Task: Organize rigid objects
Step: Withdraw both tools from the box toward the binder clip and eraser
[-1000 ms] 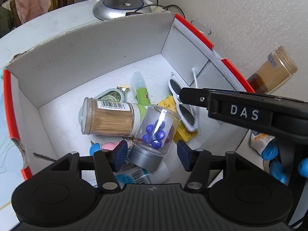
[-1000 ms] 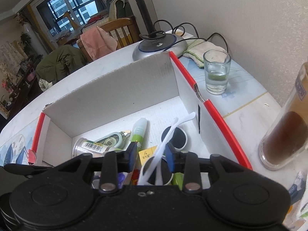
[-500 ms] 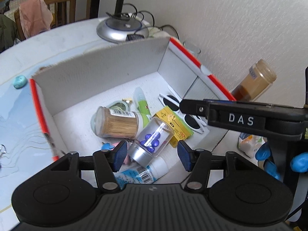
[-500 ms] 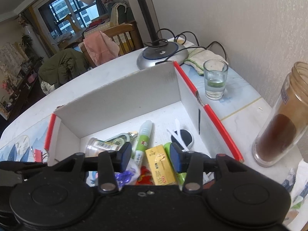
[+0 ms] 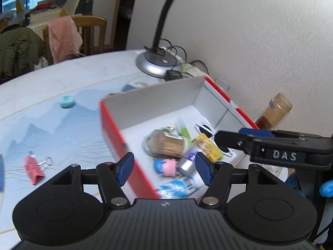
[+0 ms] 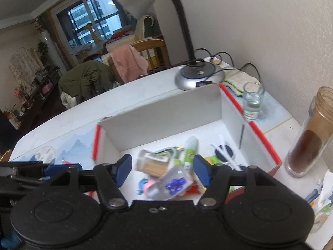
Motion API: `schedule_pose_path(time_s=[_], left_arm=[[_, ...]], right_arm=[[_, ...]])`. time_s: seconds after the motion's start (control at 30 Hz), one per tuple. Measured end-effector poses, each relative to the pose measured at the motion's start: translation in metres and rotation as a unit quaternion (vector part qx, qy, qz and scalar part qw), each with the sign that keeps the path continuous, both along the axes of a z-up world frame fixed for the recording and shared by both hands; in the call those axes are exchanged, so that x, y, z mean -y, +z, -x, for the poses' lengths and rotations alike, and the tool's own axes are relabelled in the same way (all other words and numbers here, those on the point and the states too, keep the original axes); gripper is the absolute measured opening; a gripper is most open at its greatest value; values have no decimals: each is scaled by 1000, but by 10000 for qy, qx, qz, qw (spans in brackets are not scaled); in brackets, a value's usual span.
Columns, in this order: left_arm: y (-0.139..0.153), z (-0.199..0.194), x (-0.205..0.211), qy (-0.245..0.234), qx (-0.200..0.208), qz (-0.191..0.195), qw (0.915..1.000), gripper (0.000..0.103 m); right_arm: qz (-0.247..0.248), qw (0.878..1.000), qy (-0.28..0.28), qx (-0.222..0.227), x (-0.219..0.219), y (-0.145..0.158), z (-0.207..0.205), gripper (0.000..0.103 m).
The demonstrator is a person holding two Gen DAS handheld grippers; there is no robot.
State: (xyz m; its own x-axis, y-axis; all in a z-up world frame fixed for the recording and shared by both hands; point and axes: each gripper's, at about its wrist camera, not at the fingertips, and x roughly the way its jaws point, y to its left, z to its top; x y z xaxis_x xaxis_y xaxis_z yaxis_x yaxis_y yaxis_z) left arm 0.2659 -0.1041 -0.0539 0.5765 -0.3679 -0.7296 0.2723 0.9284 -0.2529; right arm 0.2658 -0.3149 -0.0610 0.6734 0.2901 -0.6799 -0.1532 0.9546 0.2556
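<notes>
Both claws are released and carry nothing: the left gripper (image 5: 163, 170) hangs with its blue pads spread over the near rim of the box (image 5: 110, 129), and the right gripper (image 6: 162, 170) does the same over the box's near end, jaws wide apart.

Inside the box lies most of the clutter. A toothpick jar (image 5: 166, 143) rests on its side near the middle, with a clear vial of blue beads (image 6: 173, 184) toward six o'clock of it, a green tube (image 6: 190, 149) and white sunglasses (image 6: 225, 153) toward three o'clock, and a blue-labelled tube (image 5: 179, 187) nearest the camera.

Outside, in the left wrist view, a red clip (image 5: 33, 169) lies on the table (image 5: 62, 129) at nine o'clock of the box, and a teal round thing (image 5: 67, 101) sits at about ten o'clock.

Judging by this, the sorting is largely done; those two loose pieces look like what remains. A glass (image 6: 252, 101) and a brown jar (image 6: 310, 139) stand past the box at three o'clock.
</notes>
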Motion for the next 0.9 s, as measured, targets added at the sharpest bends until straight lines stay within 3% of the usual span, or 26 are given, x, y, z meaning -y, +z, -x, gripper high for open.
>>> schedule_pose_path(time_s=[0.5,0.57,0.9], left_arm=[[19,38,-98,435,396,-100,9982,78],[18,41,-110,472,413,-92,9980,83],[9,51,-166,552,375,-127,9977,83]], right_arm=[[62,9991,357,213,-87,18,30,89],[83,9989,384,244,-98,19,33,91],[166,9977,573,322,-156,24,39,100]])
